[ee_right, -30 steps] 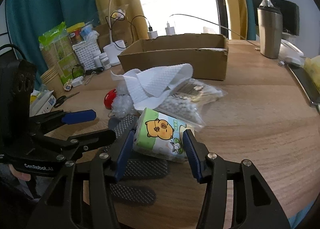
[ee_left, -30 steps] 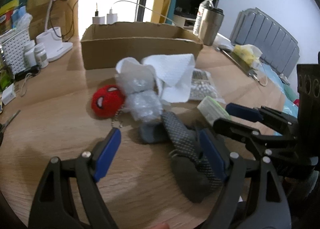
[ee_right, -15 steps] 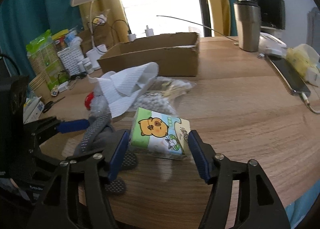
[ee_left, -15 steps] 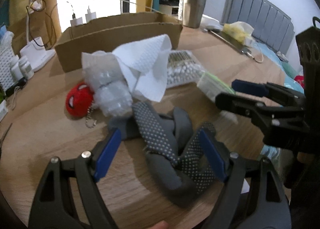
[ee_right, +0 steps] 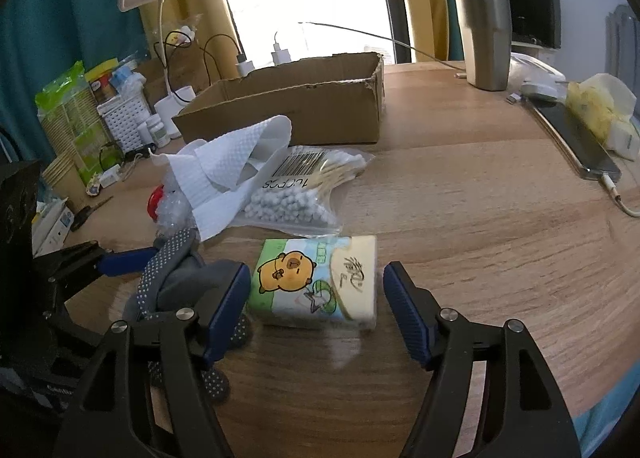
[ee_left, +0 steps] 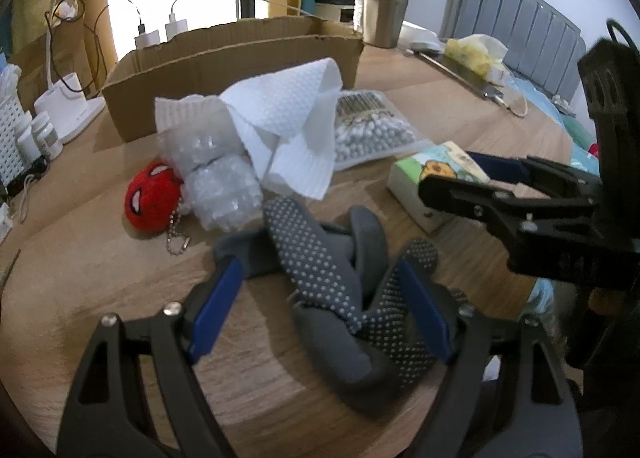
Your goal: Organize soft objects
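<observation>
2 grippers sit low over the wooden tabletop [ee_right: 460, 194], both with jaws spread and gripping nothing: the left gripper [ee_left: 320, 298] straddles the grey dotted socks [ee_left: 320, 258], and the right gripper [ee_right: 316, 298] brackets the cartoon tissue pack [ee_right: 316, 286] without clear contact. Beyond lie a white paper towel [ee_left: 288, 126], bubble wrap [ee_left: 216, 182], a red plush keychain [ee_left: 150, 198], a cotton-swab bag [ee_right: 300, 194] and an open cardboard box [ee_right: 288, 110].
</observation>
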Available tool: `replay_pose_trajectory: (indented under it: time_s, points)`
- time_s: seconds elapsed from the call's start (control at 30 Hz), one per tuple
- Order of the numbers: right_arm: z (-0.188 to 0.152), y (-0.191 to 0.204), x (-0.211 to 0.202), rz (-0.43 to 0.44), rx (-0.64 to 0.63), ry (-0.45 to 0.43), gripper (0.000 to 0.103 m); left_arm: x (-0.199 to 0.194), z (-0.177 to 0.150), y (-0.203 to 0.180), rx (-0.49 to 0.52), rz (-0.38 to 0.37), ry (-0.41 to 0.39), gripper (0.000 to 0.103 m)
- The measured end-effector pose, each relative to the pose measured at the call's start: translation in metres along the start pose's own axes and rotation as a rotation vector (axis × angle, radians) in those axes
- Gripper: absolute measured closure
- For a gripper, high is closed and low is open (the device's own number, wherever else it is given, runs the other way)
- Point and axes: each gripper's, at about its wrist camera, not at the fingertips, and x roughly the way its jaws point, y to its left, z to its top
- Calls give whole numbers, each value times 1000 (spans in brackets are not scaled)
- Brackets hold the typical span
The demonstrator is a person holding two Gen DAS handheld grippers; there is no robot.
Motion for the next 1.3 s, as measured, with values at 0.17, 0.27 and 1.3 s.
replay_pose_trajectory:
  time_s: [0.17,0.27,1.3]
  points:
    - [3,5,3,-6,-19,8,31,0,-2,-2,23,13,0,23]
    - [5,8,8,10,-23,21,29,-1,-2,-2,30,13,-9,39]
    - [22,34,-27,-48,-141,-55,32,-51,7,11,-8,-94,-151,69]
